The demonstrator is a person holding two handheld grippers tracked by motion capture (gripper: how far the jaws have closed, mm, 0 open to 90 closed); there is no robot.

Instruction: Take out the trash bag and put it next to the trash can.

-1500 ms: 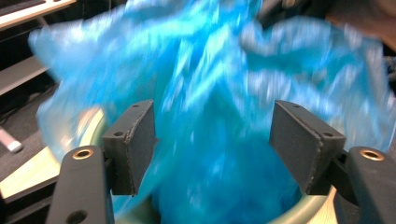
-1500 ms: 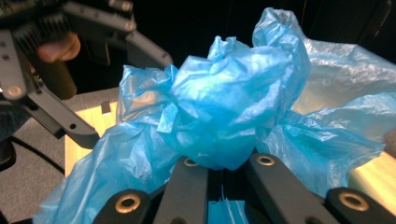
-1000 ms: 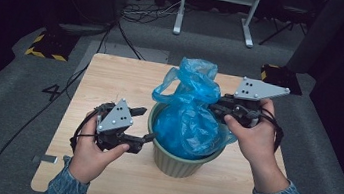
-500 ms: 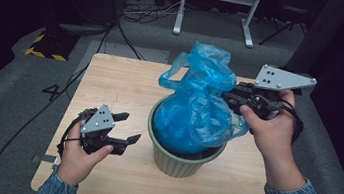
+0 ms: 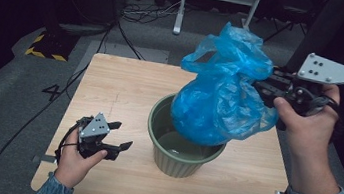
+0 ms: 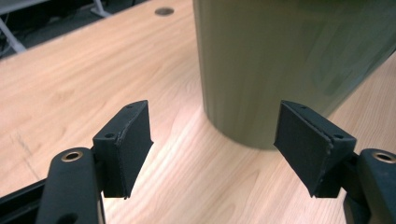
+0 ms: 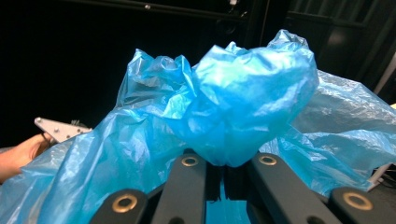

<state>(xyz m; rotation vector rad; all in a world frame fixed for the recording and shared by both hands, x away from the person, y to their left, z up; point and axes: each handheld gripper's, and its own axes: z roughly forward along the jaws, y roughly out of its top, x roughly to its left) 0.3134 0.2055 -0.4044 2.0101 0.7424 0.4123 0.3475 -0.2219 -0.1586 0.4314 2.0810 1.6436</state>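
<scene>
Since the earlier frames your right gripper has gone up w/ the blue plastic bag, jaws pinched tight on its bunched neck, while your left gripper has dropped toward the table. Bag's long axis is near vertical, its bottom just inside the rim of the green bin, bulk above it. Left gripper is spread, holding nothing, level beside the bin wall, nearer the bin. Next move prob. turns on lifting straight up, clear of the rim.
</scene>
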